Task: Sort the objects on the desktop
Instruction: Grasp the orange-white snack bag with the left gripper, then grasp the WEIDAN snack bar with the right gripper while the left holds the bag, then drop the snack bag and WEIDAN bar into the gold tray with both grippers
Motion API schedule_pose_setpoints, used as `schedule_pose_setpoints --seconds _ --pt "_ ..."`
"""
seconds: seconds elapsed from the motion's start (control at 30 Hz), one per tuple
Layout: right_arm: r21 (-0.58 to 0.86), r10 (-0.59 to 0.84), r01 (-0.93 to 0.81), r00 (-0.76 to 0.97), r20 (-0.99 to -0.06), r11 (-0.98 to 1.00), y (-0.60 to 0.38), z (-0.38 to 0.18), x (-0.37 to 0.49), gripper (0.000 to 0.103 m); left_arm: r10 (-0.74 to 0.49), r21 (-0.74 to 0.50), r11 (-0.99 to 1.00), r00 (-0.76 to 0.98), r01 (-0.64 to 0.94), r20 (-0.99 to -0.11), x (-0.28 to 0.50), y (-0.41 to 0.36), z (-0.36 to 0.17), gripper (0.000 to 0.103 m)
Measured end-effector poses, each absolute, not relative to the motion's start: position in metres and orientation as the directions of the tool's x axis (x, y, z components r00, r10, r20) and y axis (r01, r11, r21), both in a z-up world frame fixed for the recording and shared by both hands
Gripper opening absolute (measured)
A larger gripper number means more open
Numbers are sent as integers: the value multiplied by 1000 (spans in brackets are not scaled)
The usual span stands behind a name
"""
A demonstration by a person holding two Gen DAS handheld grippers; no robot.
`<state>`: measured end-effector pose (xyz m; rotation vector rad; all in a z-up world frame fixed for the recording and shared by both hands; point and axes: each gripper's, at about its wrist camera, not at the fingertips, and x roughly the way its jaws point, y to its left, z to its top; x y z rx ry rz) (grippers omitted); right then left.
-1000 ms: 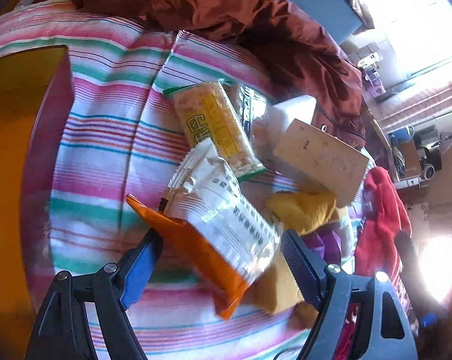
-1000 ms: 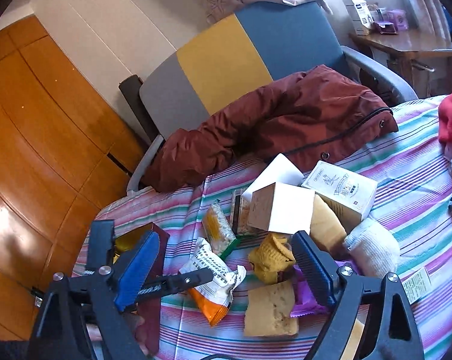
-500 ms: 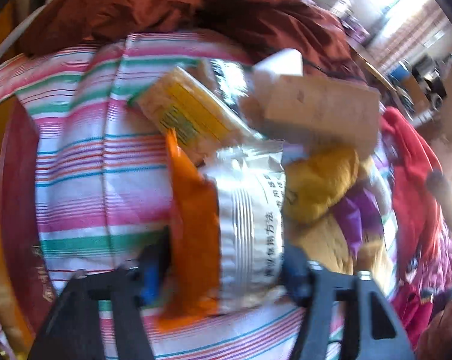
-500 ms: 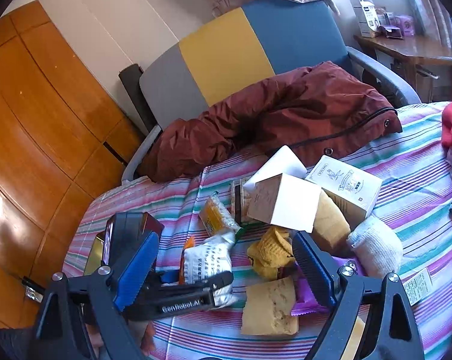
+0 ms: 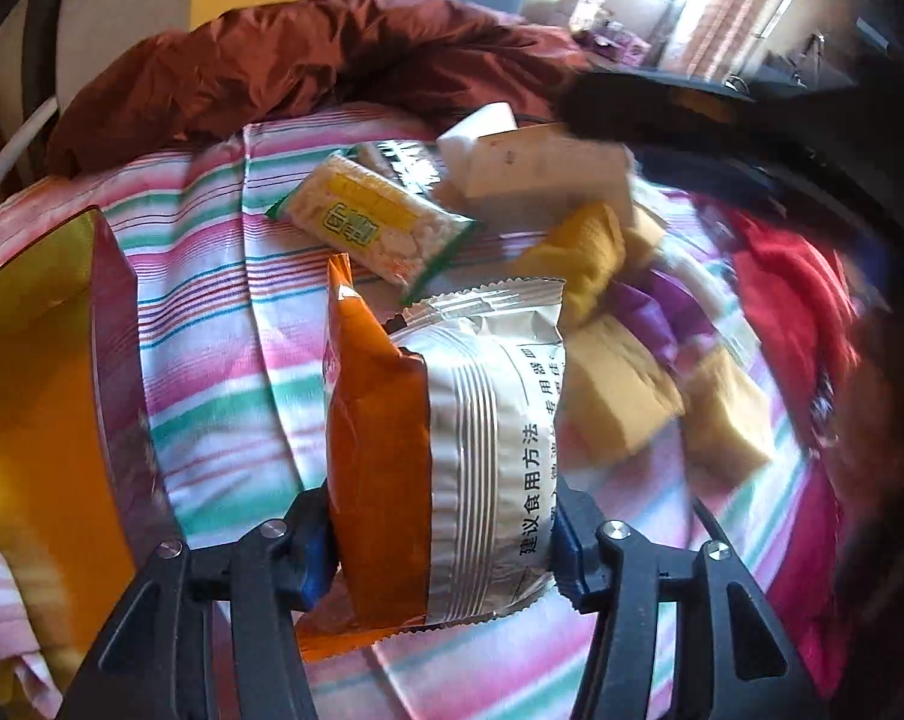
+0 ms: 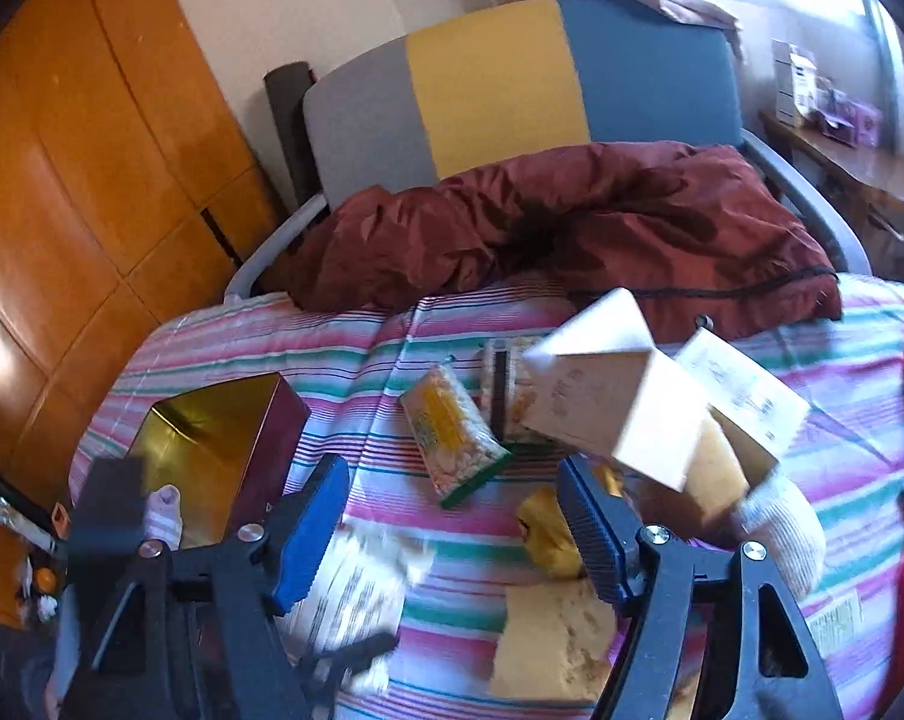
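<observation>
striped bedding (image 6: 344, 348) in pink, green and white covers the surface, with a maroon jacket (image 6: 571, 228) bunched across the upper middle of the right wrist view and a grey, yellow and blue chair back (image 6: 493, 78) behind it. orange wooden panelling (image 6: 80, 168) fills the upper left.

at lower centre of the left wrist view, the left gripper (image 5: 443, 546) has its fingers pressed against both sides of an orange and silver snack packet (image 5: 446, 450), which stands upright between them and reaches toward mid-frame. at the left edge of that view sits an open tin with a gold inside (image 5: 26, 372), just beside the packet. above the packet lies a yellow and green cracker packet (image 5: 374, 222), and to its right a pale cardboard box (image 5: 547, 171), a mustard cloth (image 5: 583, 252) and tan sponge blocks (image 5: 619, 396).

in the right wrist view the right gripper (image 6: 452, 528) sits at lower centre, its fingers spread and closing, with nothing clearly pinched between them; the blurred snack packet lies just below the left blue pad (image 6: 311, 528). the tin is at centre left, the cardboard box at centre right, and a white sock (image 6: 781, 528) at the lower right.
</observation>
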<state>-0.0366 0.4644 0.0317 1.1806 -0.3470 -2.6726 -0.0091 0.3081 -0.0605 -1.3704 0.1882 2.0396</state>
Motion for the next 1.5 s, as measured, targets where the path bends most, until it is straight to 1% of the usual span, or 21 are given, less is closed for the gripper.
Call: schedule_pose_setpoints --seconds 0.17,0.43,0.6,0.73,0.77,0.8,0.83,0.93,1.13,1.5 --pt "221 -281 173 -580 -765 -960 433 21 -74 73 489 -233 -717 -237 -657 -840 12 301 -51 57" --pt "61 -177 263 -443 -879 -963 390 -23 -132 71 504 -251 -692 -204 -677 -839 35 282 -55 57" --pt "-48 -75 288 -400 -913 -956 377 -50 -152 70 502 -257 -688 -190 -678 -844 42 272 -58 57" --pt "-132 -3 304 -406 -914 -943 369 -63 -157 71 503 -254 -686 -192 -682 -843 45 272 -57 57" --pt "-147 9 306 -409 -913 -941 367 -63 -157 69 504 -253 -685 -193 -683 -842 46 272 -57 57" --pt "-170 28 309 -415 -909 -936 365 -64 -156 53 505 -253 -684 -193 -684 -842 46 272 -56 57" --pt "-167 22 320 -412 -911 -933 363 -64 -155 49 507 -255 -683 -192 -685 -840 47 271 -57 57" --pt "-165 23 311 -414 -910 -936 362 -64 -149 48 514 -263 -683 -193 -682 -836 52 266 -54 57" --pt "-52 -64 266 -409 -910 -963 376 -56 -124 48 537 -276 -685 -212 -674 -816 59 246 -48 57" --pt "48 -139 178 -543 -828 -983 383 -7 -55 48 575 -302 -719 -292 -626 -764 60 205 -22 57"
